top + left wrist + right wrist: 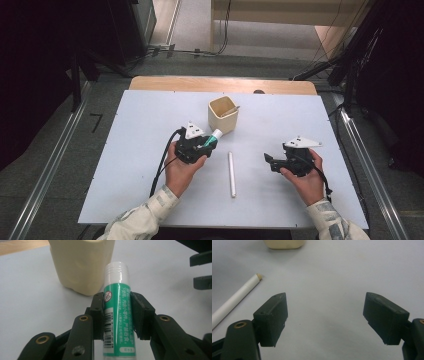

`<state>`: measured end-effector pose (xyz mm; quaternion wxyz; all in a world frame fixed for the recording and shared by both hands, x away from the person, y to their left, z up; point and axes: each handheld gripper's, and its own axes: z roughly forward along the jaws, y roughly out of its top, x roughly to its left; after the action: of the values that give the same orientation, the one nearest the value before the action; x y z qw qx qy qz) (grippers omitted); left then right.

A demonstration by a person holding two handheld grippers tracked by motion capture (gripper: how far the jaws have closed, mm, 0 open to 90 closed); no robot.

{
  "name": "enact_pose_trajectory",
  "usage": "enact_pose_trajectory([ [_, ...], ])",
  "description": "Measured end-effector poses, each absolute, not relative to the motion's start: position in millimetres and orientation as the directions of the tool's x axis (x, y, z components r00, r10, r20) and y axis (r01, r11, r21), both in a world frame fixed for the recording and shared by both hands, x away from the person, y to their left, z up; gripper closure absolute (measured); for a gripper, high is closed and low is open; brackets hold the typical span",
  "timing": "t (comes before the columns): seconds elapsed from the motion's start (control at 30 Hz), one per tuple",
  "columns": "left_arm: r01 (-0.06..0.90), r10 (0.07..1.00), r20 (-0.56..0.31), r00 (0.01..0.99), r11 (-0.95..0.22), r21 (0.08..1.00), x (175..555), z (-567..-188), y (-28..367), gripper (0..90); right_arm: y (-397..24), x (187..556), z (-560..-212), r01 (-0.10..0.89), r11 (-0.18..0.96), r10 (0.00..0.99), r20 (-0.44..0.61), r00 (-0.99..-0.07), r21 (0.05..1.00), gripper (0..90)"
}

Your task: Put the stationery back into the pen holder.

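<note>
L gripper (209, 145) is clamped on a green-and-white glue stick (214, 137), both pads pressed on the green label. In the left gripper view the glue stick (118, 310) runs straight up between the two black jaws, white threaded end at 12 o'clock and barcode along its left edge, w/ the pads squeezing it from 9 and 3. The white end points at the cream cup (82, 263), which sits just beyond at about 11 o'clock; can't tell if the tip touches the cup's wall. From the high view the stick pokes out of the gripper toward 1 o'clock, its tip right by the base of the cup (223, 114). The cup stands upright on the white table (140, 130), approx. table centre toward 12, w/ a thin stick leaning inside it.

R gripper (270, 161) is released, jaws spread wide w/ nothing between them. In the right gripper view its pads (273, 312) stand well apart over bare table. It sits at about 3 o'clock from the L gripper, held by the person's right hand (305, 177).

A white pen-like rod (231, 174) lies flat on the table btwn the two hands, running 12 to 6. In the right gripper view the rod (235, 300) shows at 10 o'clock, tan tip pointing up-right, clear of the jaws.
</note>
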<state>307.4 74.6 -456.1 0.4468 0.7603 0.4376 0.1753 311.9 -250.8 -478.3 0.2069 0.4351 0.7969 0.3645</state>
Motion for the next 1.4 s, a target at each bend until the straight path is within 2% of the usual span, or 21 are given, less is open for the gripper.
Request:
enact_pose_trajectory([
  [0.77, 0.489, 0.837, -0.149, 0.527, -0.156, 0.858, 331.8, -431.8, 78.0, 67.0, -250.7, 312.0, -478.2, 0.543, 0.354, 0.845, -0.012, -0.534, 0.762, 18.5],
  [1.4, 0.501, 0.852, -0.188, 0.488, -0.097, 0.86, 373.0, -412.9, 65.4, 66.9, -250.8, 312.6, -478.8, 0.543, 0.357, 0.844, -0.013, -0.537, 0.76, 18.5],
])
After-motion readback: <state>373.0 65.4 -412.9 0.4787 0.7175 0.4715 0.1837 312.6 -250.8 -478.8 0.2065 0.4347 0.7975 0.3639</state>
